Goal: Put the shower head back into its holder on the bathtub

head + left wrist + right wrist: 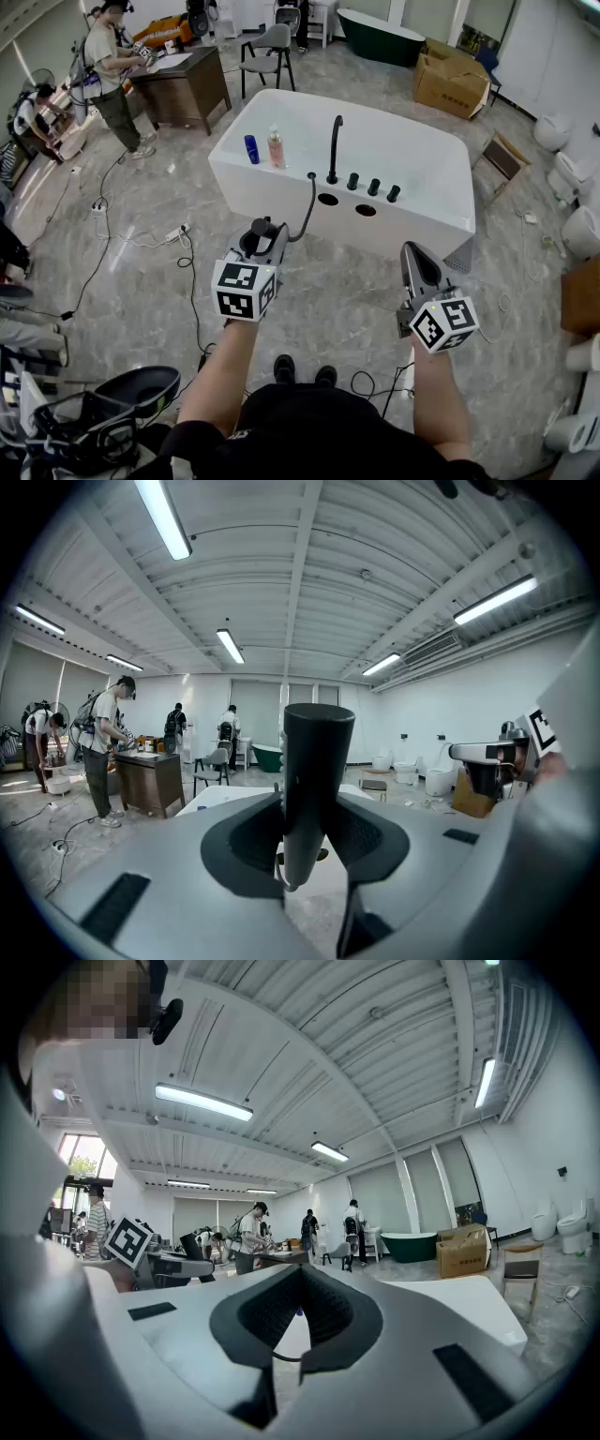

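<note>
1. Head view shows one white bathtub in the middle of the floor. The person stands in front of its near side and holds two grippers.
2. On the tub's near rim stand one curved black spout and three black knobs in a row to its right.
3. Two dark oval openings lie in the rim just in front of the spout and knobs; both are empty.
4. Two bottles stand at the rim's left end, one blue bottle and one pink bottle, just beside each other.
5. The left gripper is clamped on the one black shower head. In the left gripper view its handle stands upright between the jaws, which sit part-way closed against it.
6. The shower head is held in the air on the near side of the tub, apart from the rim and out of any opening.
7. One black hose curves from the shower head up to the rim just left of the spout.
8. The right gripper is held to the right, well apart from the left one. In the right gripper view its jaws are closed together with nothing between them.
9. Behind the tub are one grey chair, one dark green tub and one cardboard box.
</note>
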